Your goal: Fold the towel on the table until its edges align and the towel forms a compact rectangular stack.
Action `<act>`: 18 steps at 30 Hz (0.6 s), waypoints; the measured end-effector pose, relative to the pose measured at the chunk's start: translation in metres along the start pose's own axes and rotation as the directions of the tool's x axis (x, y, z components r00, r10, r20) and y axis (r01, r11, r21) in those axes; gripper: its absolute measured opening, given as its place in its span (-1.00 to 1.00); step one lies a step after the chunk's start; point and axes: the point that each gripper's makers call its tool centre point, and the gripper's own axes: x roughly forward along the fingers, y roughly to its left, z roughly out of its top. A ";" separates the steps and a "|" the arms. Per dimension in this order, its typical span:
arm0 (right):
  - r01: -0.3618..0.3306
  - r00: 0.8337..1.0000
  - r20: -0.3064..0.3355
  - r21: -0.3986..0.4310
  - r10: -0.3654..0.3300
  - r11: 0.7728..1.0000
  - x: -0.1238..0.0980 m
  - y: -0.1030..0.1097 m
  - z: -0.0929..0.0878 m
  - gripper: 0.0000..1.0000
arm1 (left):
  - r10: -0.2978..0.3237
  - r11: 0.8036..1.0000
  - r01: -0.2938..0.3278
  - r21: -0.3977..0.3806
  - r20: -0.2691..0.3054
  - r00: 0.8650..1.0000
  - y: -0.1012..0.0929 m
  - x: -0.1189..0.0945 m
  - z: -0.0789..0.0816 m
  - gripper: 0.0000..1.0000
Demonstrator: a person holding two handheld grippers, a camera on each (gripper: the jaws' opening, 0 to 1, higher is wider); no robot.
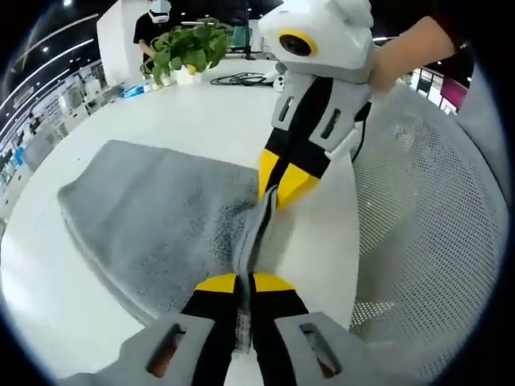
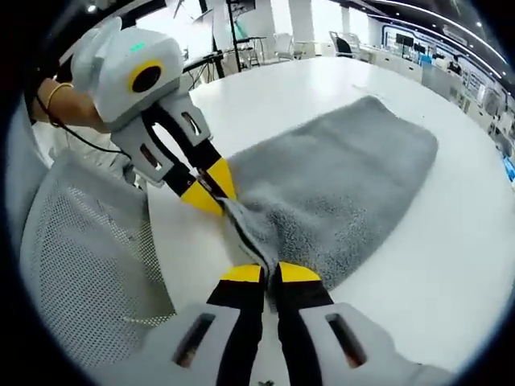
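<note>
A grey towel point(image 1: 161, 217) lies on the white table point(image 1: 201, 121), stretching away to the left. My left gripper point(image 1: 245, 283) is shut on its near edge, which rises taut between the yellow tips. The right gripper point(image 1: 278, 189) comes in from above, shut on the same edge a little farther along. In the right gripper view the towel point(image 2: 338, 177) spreads toward the upper right, my right gripper point(image 2: 269, 273) pinches its near edge, and the left gripper point(image 2: 211, 191) grips the edge just beyond it.
A white mesh chair back point(image 1: 426, 225) stands close on the right, also seen as the mesh chair point(image 2: 80, 257). A potted plant point(image 1: 187, 48) and black cables point(image 1: 241, 78) sit at the table's far side, with a person point(image 1: 153, 24) behind.
</note>
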 end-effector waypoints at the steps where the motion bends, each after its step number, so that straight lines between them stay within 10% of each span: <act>1: 0.001 1.000 0.006 0.002 -0.001 1.000 -0.002 0.000 0.002 -0.95 | 0.001 1.000 -0.001 0.001 0.001 1.000 0.000 -0.001 0.001 -0.90; 18: 0.018 0.994 0.107 0.096 -0.029 0.995 -0.023 -0.004 0.024 -0.95 | 0.017 0.995 -0.019 0.101 0.014 1.000 0.004 -0.015 0.019 -0.90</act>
